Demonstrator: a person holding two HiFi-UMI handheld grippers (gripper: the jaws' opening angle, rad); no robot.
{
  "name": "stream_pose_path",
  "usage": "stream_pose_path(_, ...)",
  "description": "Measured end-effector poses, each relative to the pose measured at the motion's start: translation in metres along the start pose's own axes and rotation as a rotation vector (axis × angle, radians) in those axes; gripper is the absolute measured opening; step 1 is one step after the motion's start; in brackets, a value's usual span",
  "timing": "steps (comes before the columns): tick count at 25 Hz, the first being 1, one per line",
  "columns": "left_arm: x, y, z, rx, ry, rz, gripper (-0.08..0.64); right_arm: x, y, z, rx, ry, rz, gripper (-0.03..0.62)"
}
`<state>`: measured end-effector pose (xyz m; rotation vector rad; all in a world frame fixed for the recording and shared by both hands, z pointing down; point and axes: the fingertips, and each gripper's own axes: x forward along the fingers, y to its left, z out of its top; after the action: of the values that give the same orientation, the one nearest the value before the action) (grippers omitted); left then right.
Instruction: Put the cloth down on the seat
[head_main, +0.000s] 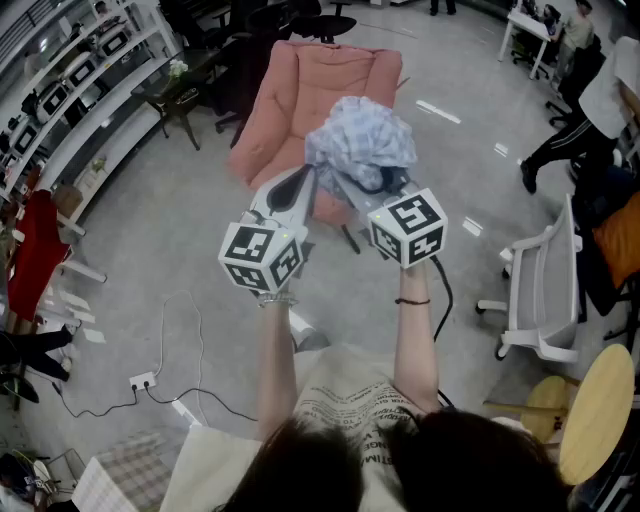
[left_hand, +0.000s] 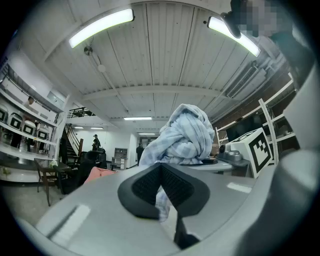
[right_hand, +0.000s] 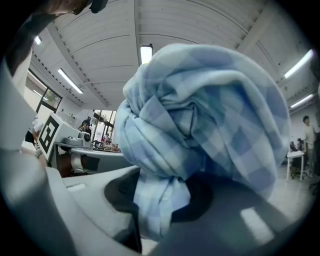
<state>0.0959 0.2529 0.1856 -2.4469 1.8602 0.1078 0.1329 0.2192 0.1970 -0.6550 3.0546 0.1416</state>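
Cloth (head_main: 360, 140): one piece, pale blue-and-white check, bunched into a loose ball with a narrow tail hanging below. It is held up in the air in front of the pink armchair (head_main: 330, 75) and does not rest on the seat.

Grippers: two, side by side, both on the cloth.
- Left gripper (left_hand: 161, 197): fingers (left_hand: 142, 187) almost together, pinching a thin strip of the tail.
- Right gripper (right_hand: 155, 210): fingers (right_hand: 117, 192) a little apart, clamped on a thicker fold.

Armchairs: one. White office chair (head_main: 540, 290): one, well off to the right.
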Motion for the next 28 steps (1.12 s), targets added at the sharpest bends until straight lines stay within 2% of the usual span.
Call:
stream_pose_path(18,0.014,0.005,-0.015,-0.025,0.023,0.008,0.005,0.005,-0.016,-0.02,0.016,0.056,-0.011,0.127)
stream_pose_path(23,0.017,0.004,-0.027,-0.025,0.062,0.033,0.005,0.006,-0.027,-0.031,0.06,0.071,-0.007,0.127)
stream_pose_path(28,0.019,0.029,-0.041,-0.037,0.106,0.075,0.005,0.03,-0.032,-0.052,0.111,0.103,0.013,0.127)
